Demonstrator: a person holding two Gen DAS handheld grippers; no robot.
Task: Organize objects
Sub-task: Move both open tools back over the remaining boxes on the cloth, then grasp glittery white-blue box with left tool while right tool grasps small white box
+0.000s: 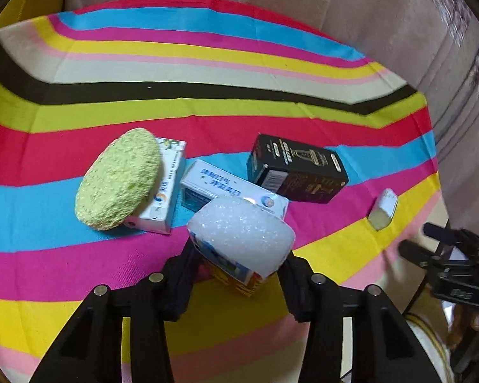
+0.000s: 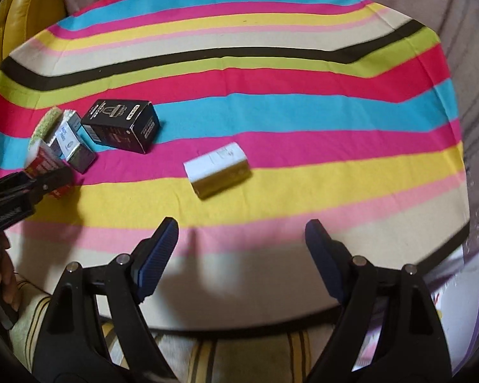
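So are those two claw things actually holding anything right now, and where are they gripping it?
The left gripper clamps a small carton by its two opposite sides, near its lower end. The right gripper is open and holds nothing.

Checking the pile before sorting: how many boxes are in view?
5: one in the left hand-held gripper, one under the green sponge, a blue-white one, a black one, a white-gold one apart.

Striped tablecloth [image 2: 271, 63] over table; pinkish curtain [image 1: 271, 6] behind.
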